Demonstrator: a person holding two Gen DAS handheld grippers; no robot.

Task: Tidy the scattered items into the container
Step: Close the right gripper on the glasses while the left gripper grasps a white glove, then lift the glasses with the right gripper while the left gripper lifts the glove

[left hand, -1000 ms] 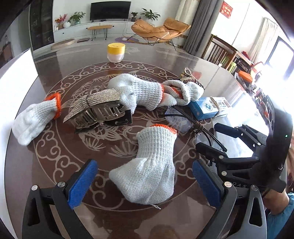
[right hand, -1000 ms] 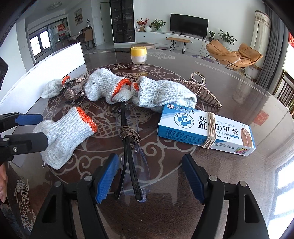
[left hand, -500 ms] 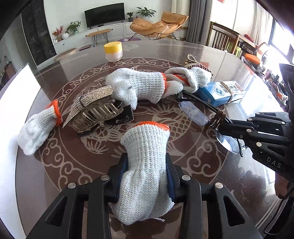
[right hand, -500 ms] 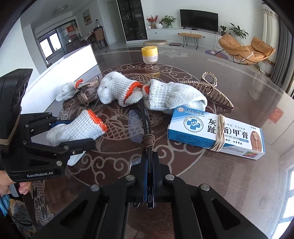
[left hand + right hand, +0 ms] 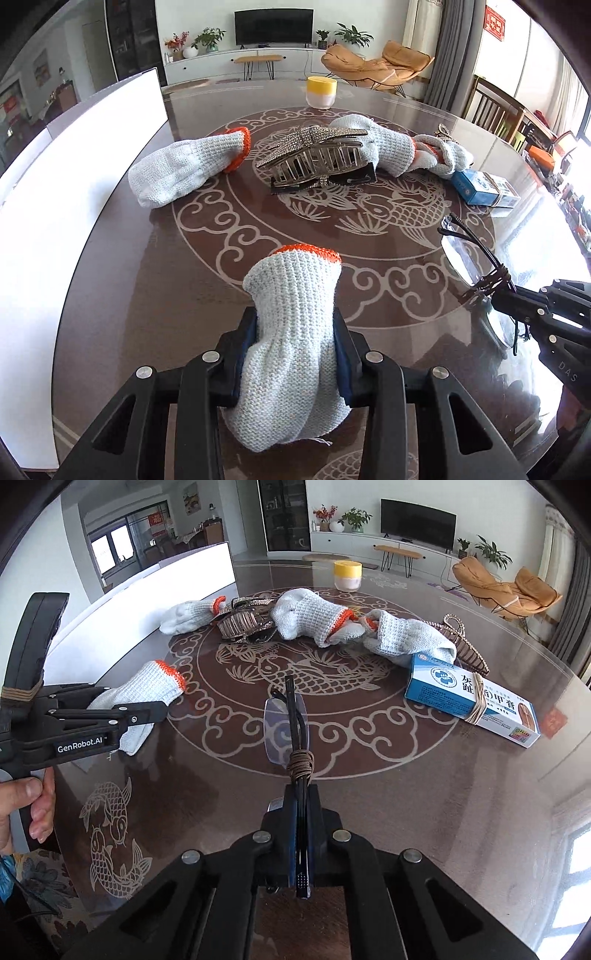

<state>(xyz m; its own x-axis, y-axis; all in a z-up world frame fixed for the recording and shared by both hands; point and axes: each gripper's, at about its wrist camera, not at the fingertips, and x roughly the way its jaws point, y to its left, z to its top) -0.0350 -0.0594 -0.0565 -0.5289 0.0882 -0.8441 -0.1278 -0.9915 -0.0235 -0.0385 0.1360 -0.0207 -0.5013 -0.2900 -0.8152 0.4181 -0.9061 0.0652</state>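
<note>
Round dark table [image 5: 155, 295] in a bright living room: both grippers are carrying an item.

Left gripper [image 5: 293, 354] is squeezing a soft, light glove [image 5: 291, 332], low centre of its view, gripped mid-body. Right gripper [image 5: 301, 834] is clamping thin, fragile glasses [image 5: 286, 723] by the folded arms. A second ago both stood wide open around these items; white container [image 5: 74, 166] is waiting at left.

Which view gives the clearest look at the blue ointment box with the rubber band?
The right wrist view: the blue ointment box lies whole on the table, printed face and rubber band readable. In the left wrist view the box is small and far right, seen end-on, with its band not discernible.
</note>
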